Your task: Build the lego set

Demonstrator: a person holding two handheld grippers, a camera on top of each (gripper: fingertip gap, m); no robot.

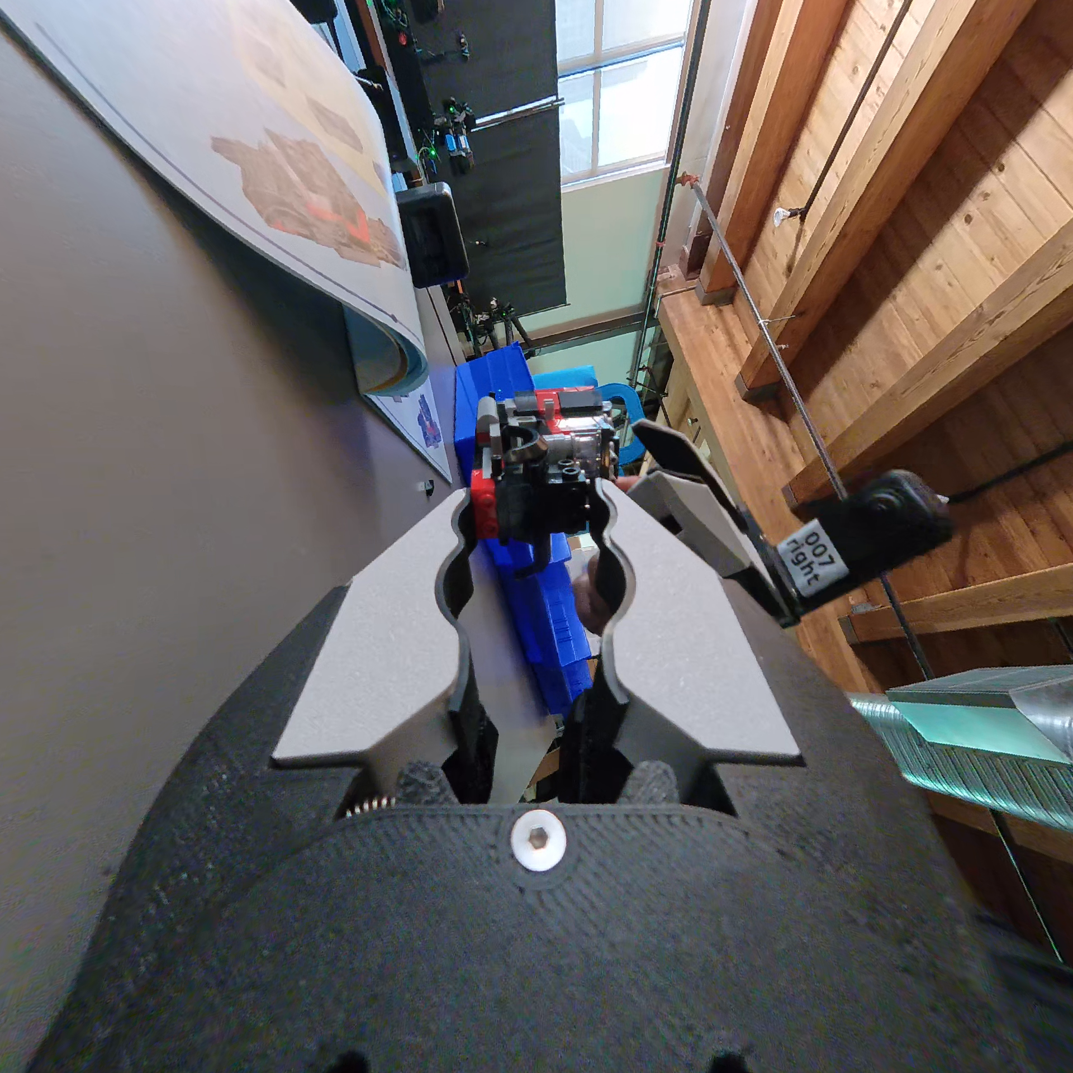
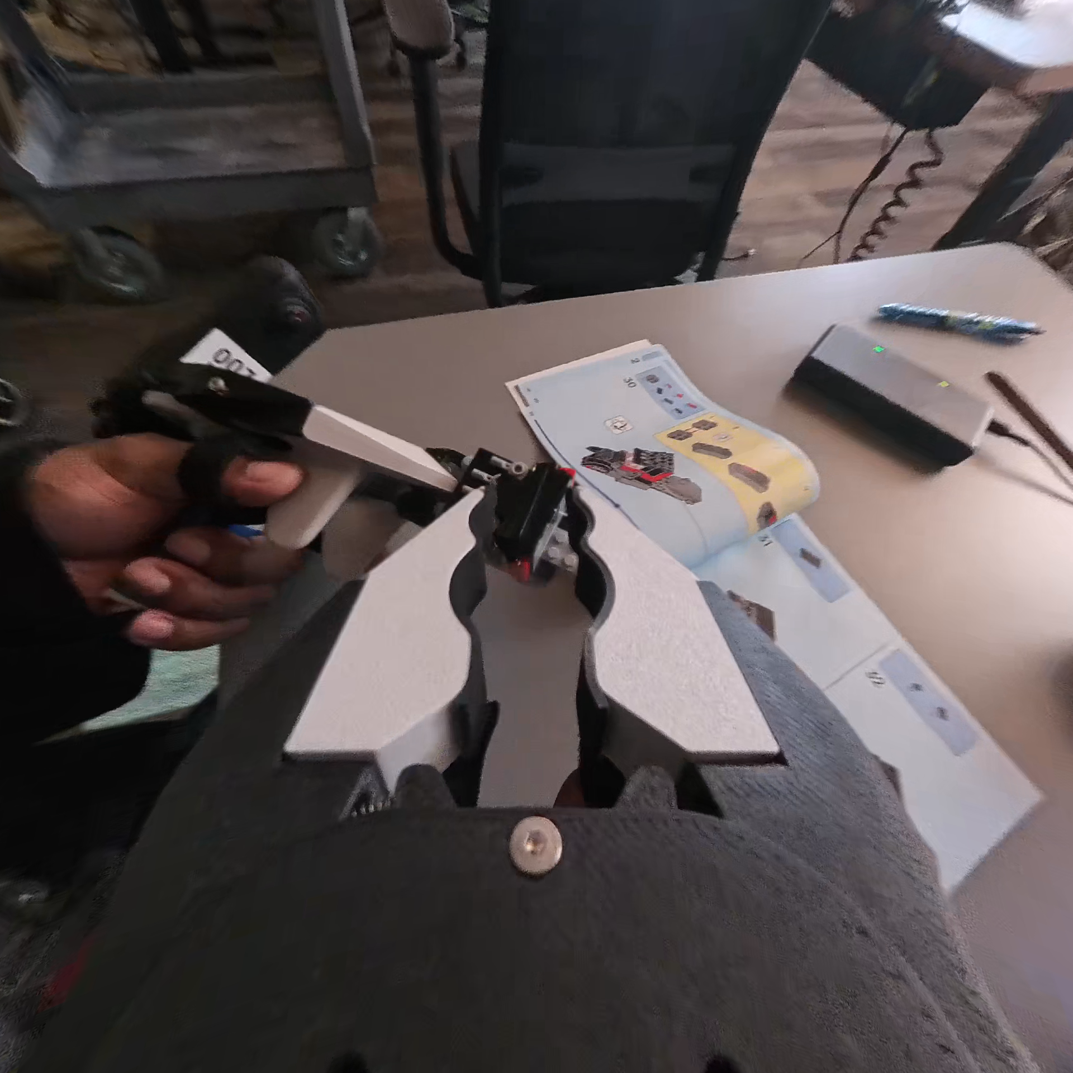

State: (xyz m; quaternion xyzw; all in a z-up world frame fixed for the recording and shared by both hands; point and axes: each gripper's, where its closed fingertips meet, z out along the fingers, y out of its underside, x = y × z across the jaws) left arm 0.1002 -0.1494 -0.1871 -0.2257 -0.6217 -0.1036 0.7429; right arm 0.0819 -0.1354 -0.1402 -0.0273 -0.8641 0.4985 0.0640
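Observation:
A small lego model of black, grey and red bricks with a clear piece is held in the air above the grey table. My left gripper is shut on its near end. In the right wrist view the model sits between the tips of my right gripper, which is shut on it. The right gripper also shows in the left wrist view, meeting the model from the right. The left gripper also shows in the right wrist view, coming in from the left, held by a hand.
An open instruction booklet lies on the table beyond the model; it also shows in the left wrist view. Blue bins stand behind the model. A black box with green lights and a blue pen lie at the far right. A black chair stands past the table edge.

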